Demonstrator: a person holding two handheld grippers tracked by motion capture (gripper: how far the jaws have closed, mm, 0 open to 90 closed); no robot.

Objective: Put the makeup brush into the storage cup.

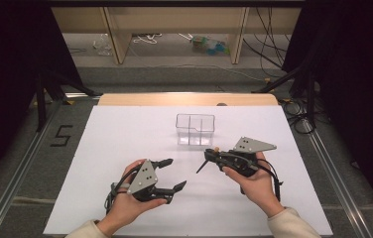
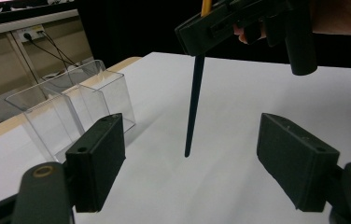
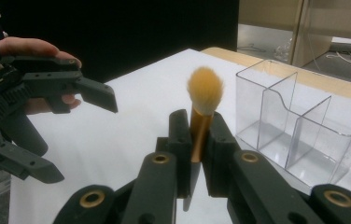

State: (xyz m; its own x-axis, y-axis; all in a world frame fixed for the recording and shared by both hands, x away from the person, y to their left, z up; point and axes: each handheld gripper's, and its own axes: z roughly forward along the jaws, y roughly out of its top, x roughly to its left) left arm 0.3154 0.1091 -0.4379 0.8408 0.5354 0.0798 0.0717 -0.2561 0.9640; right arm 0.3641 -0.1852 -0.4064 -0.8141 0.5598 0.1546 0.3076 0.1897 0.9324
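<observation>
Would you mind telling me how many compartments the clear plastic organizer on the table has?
3, as far as the views show. The clear organizer has one long compartment along its far side and two smaller ones side by side nearer the right gripper, which holds the makeup brush.

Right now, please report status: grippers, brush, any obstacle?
Right gripper shut on makeup brush. Left gripper open, empty. Clear organizer beyond brush, nothing between.

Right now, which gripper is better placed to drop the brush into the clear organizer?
Right. The right gripper is shut on the makeup brush, close beside the clear organizer. The left gripper is open, holds nothing and sits farther away.
</observation>
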